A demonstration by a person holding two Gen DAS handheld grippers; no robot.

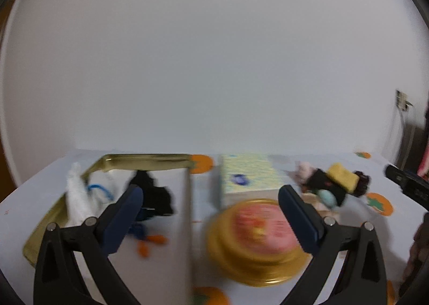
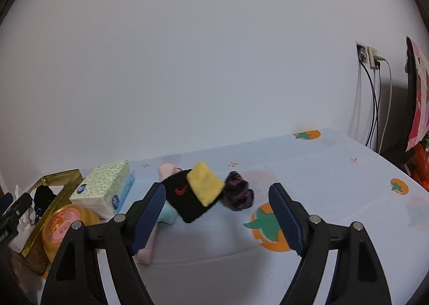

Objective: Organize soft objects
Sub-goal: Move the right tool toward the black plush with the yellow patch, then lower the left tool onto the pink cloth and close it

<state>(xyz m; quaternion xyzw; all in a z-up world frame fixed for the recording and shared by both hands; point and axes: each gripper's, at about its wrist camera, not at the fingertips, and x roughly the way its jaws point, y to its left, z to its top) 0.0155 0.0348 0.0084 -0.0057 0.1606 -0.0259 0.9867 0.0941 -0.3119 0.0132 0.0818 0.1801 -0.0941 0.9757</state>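
A pile of soft things lies on the tablecloth: a yellow cloth (image 2: 205, 183) on a black sock (image 2: 185, 200), a dark purple scrunchie (image 2: 238, 195), a light blue piece (image 2: 167, 215) and pink socks (image 2: 148, 248). The pile also shows in the left wrist view (image 1: 332, 184). My right gripper (image 2: 217, 217) is open and empty just in front of the pile. My left gripper (image 1: 210, 217) is open and empty above the gold-rimmed box (image 1: 147, 158) and the round tin. The box holds a white cloth (image 1: 77, 197) and a black item (image 1: 155, 195).
A tissue box (image 2: 103, 187) stands behind a round gold tin with a pink lid (image 1: 257, 235). The tablecloth has orange fruit prints (image 2: 270, 227). A white wall is behind. Wall sockets with cables (image 2: 371, 58) are at the right.
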